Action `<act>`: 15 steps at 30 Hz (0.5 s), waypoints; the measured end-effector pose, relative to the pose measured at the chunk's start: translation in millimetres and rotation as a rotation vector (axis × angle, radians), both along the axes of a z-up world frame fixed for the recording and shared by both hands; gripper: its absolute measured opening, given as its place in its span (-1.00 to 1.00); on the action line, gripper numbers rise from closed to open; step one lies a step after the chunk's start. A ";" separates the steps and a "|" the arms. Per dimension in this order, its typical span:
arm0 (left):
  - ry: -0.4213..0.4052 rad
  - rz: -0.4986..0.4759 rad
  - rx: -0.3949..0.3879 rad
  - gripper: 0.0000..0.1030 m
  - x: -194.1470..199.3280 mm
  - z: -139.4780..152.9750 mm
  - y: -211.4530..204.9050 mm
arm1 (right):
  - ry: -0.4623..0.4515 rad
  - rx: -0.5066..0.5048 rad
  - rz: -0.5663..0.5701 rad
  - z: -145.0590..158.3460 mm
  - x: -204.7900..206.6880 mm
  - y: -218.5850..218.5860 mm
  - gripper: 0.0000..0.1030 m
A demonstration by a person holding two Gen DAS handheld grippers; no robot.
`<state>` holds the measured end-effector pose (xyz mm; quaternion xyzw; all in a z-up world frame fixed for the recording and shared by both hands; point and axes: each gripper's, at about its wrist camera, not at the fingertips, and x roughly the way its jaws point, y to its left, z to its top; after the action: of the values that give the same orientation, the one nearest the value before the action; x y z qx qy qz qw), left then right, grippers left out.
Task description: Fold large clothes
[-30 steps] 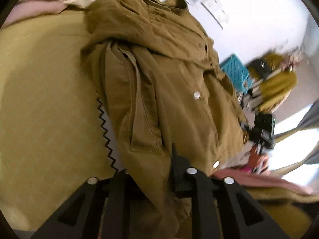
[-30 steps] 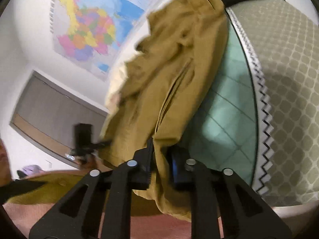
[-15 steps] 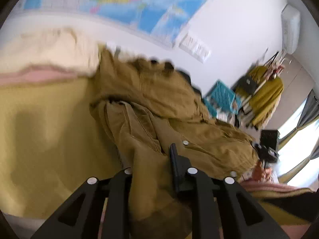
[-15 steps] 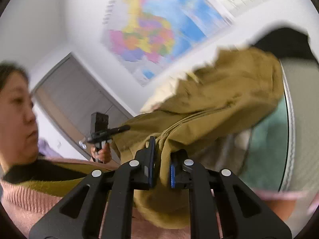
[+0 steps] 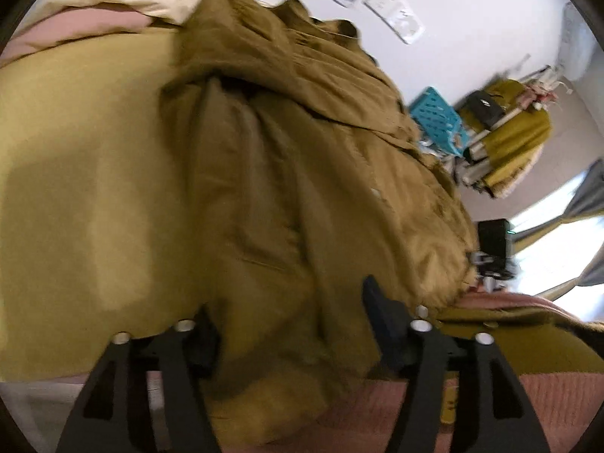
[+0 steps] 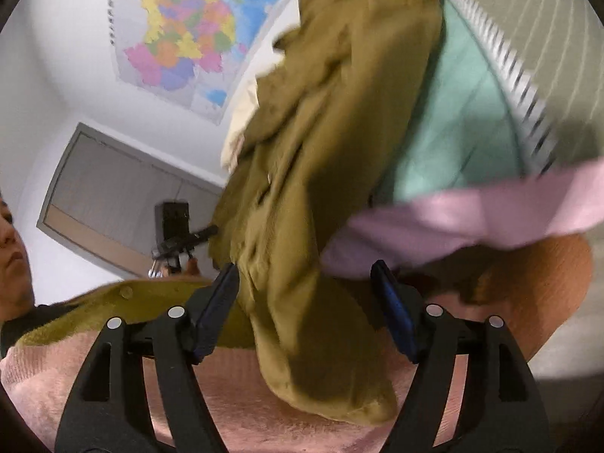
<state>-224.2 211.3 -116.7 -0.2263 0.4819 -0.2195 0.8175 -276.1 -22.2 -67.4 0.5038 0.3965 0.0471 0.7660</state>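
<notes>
An olive-brown jacket lies bunched on a yellow-green bedspread; it also shows in the right wrist view. My left gripper is open, with the jacket's near hem lying loose between its fingers. My right gripper is open too, and the jacket's other edge hangs between its blue-padded fingers. The jacket's snap buttons face up. The far end of the jacket is partly hidden by its own folds.
A pink sheet edge and a teal quilted mat with zigzag trim lie beside the jacket. A pink-sweatered person stands close. A blue basket and a clothes rack stand by the wall. A map hangs there.
Both grippers have opened and let go of the jacket's hem. The jacket has dropped back onto the bed and both cameras have tilted down again.
</notes>
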 end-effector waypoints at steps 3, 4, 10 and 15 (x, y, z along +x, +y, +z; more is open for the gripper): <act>0.013 -0.016 0.028 -0.27 -1.4 -2.4 -11.7 | -0.073 0.032 0.087 4.4 10.3 20.3 -0.22; 0.020 0.003 0.049 -0.53 0.9 -1.2 -12.2 | -0.099 0.016 0.092 10.3 13.6 22.4 -0.49; -0.095 0.053 -0.038 -0.76 0.3 39.0 -2.4 | -0.184 -0.132 0.041 63.2 22.3 17.1 -0.80; -0.163 0.087 -0.058 -0.76 2.4 67.7 4.3 | -0.261 -0.182 0.004 99.2 36.2 6.4 -0.80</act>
<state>-221.8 215.6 -49.0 -0.2523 0.3971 -0.2153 0.8558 -239.9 -15.8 31.8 0.4212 0.2972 0.0774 0.8534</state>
